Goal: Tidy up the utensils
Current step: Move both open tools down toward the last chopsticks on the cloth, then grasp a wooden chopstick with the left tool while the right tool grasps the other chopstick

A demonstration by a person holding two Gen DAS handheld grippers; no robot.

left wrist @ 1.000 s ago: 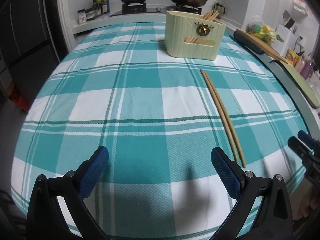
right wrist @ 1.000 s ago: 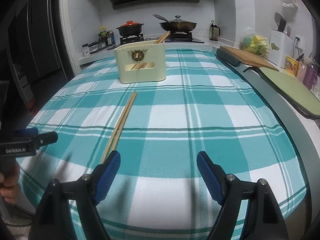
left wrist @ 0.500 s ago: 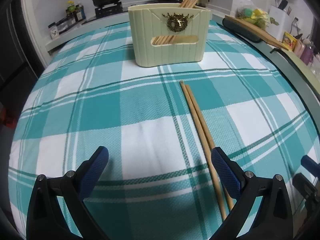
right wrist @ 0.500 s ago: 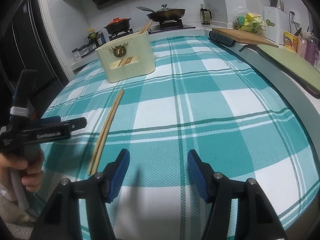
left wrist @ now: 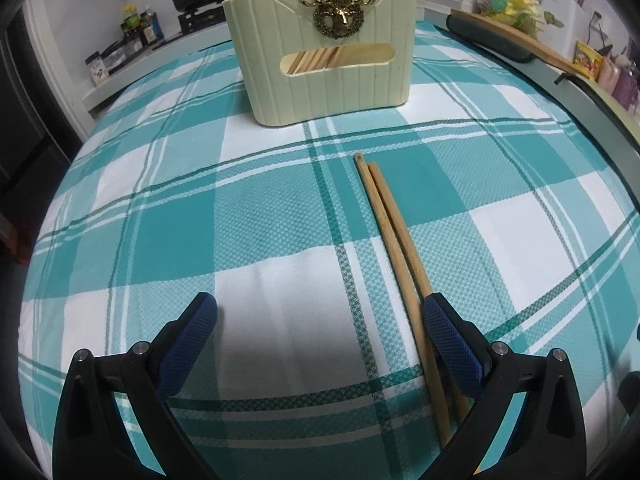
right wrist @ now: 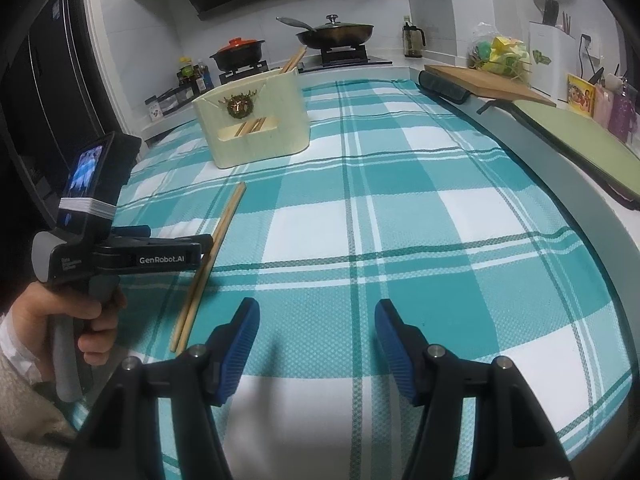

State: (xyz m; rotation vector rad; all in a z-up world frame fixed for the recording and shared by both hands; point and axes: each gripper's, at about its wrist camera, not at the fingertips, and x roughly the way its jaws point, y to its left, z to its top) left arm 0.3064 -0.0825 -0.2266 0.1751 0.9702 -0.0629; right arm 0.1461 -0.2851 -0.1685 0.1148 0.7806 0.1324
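Pair of long wooden chopsticks (left wrist: 394, 248) lies mid-table on the teal plaid cloth (left wrist: 180, 220) — near ends under the wide-open, empty left gripper's (left wrist: 320, 312) right finger. Right gripper (right wrist: 316, 320) half-open, empty too.

Chopsticks (left wrist: 394, 240): matt bare wood. Holder (left wrist: 320, 52): ribbed cream plastic, shiny brass-look emblem (left wrist: 338, 20). Tablecloth (left wrist: 180, 220): woven checked cloth. Gripper pads (left wrist: 452, 344): textured blue rubbery.
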